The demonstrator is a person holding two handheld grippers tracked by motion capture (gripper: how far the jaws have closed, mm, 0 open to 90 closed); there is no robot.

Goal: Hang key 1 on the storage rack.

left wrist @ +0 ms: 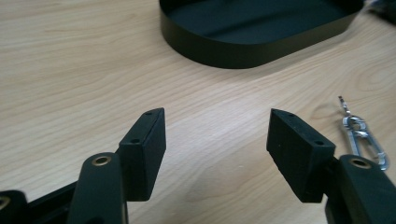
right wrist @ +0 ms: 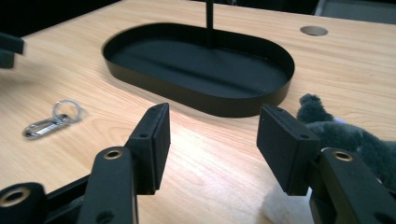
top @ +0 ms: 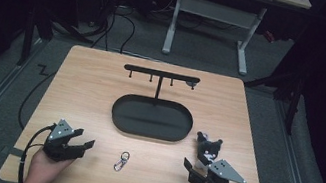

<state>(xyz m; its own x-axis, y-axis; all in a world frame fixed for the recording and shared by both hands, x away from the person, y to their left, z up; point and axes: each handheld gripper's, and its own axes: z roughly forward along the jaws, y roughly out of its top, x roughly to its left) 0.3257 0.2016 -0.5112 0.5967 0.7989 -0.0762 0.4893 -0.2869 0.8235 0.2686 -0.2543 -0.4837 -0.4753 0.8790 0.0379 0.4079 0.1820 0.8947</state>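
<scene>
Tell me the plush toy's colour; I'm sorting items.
Dark grey fur with a white patch on the plush toy, best in the right gripper view.

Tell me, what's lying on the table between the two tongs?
A small metal key clip, seen in the high view, lies on bare wood between the left tongs and right tongs.

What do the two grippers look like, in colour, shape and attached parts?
The left gripper and the right gripper are both black, each topped by a grey three-cornered plate with small holes. A black cable trails from the left one. Seen close, the jaws end in flat rectangular black pads with small screw holes, and brass-coloured rivets sit on the arms behind them. No sleeves show at the wrists.
</scene>
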